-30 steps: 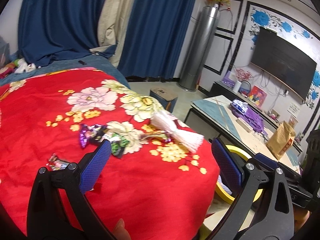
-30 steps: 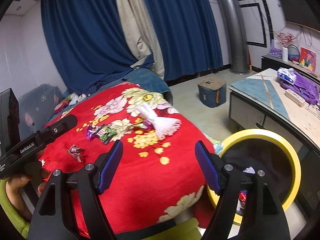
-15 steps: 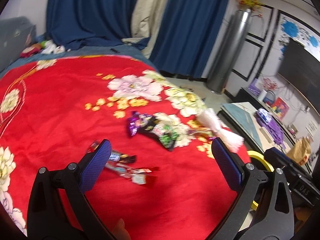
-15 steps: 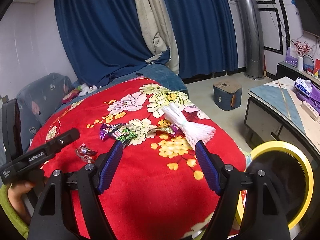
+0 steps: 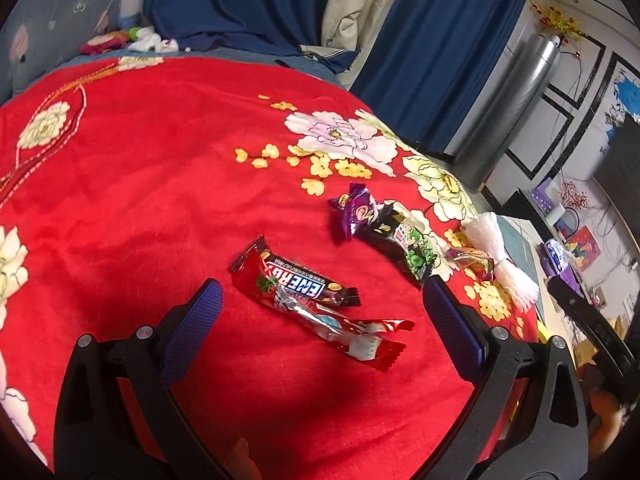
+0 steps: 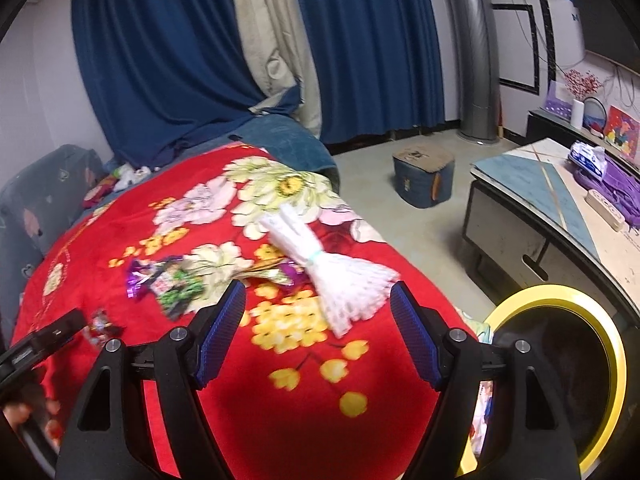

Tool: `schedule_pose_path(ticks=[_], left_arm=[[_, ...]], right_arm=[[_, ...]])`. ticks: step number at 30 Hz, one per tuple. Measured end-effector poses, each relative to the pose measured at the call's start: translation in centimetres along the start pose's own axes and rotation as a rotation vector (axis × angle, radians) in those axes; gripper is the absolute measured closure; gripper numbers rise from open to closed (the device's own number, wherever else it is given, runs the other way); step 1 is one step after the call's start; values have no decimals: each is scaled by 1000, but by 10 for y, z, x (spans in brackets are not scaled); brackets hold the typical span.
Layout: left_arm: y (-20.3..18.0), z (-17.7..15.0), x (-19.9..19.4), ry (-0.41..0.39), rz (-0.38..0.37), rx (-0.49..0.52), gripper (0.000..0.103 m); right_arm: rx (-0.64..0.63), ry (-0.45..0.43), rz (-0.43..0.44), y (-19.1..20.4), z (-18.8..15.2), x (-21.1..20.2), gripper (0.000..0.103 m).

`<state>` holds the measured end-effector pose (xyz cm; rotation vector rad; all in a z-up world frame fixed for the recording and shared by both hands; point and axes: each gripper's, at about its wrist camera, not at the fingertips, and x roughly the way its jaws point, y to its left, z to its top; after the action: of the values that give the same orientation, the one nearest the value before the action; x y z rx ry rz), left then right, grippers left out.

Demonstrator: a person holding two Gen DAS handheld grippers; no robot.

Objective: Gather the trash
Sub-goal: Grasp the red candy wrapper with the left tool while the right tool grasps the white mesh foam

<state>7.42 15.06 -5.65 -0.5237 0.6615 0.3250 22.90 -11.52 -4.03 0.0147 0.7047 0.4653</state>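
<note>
Several wrappers lie on a red flowered blanket. My left gripper is open, just above a black and red "ENERGY" bar wrapper and a red and silver wrapper. Farther right lie a purple wrapper, a black and green wrapper and a white foam net bundle. My right gripper is open and empty above the blanket, close to the white bundle. A yellow-rimmed bin stands at the right, with some trash inside.
Blue curtains and a silver cylinder stand behind the bed. A low table with purple items is at the right, a small blue stool on the floor. Toys lie at the blanket's far edge.
My left gripper has swung left and down over the blanket, bringing the ENERGY wrapper between its fingers. My right gripper has moved forward toward the white bundle.
</note>
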Motion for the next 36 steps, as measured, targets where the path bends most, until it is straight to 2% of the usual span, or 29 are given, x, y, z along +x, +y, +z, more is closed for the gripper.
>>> schedule_pose_path(ticks=[4,5,10,13,14,15,16,17,18,21,23,24,28,36], left_arm=[[7,-3,5,20,-3,-40,11],[9,-4,6,24,-6,-54,14],[17,-8,9,47,-11,-103,34],[21,-11,11,58,-10,-123,49],[21,-11,11,62,-11,-129,58],[23,-12,11,67,-11,-136,65],[24,-12,12,70,-13,-141,68],[25,-12,12,72,-18,-146,75],[25,-13,12,75,-21,-149,77],[25,-13,11,76,-32,-152,83],[26,-14,9,76,-43,-155,85],[26,-14,8,74,-46,-156,90],[25,-14,3,64,-56,-158,98],[14,-9,-10,24,-97,-121,100]], right_arm=[[15,15,-19,-8,2,16,31],[19,19,-23,-9,2,20,31],[30,34,-42,-14,4,36,31],[42,55,-44,-16,3,47,31],[48,63,-43,-17,3,50,32],[58,75,-42,-19,2,54,38],[66,87,-41,-20,1,57,41],[76,98,-37,-21,0,60,49],[88,110,-32,-23,-2,63,57],[107,119,-25,-25,-7,65,72],[110,114,-18,-26,-10,63,79],[108,110,-15,-25,-12,61,81],[128,90,-10,-25,-15,53,84],[194,37,2,-36,-20,30,85]])
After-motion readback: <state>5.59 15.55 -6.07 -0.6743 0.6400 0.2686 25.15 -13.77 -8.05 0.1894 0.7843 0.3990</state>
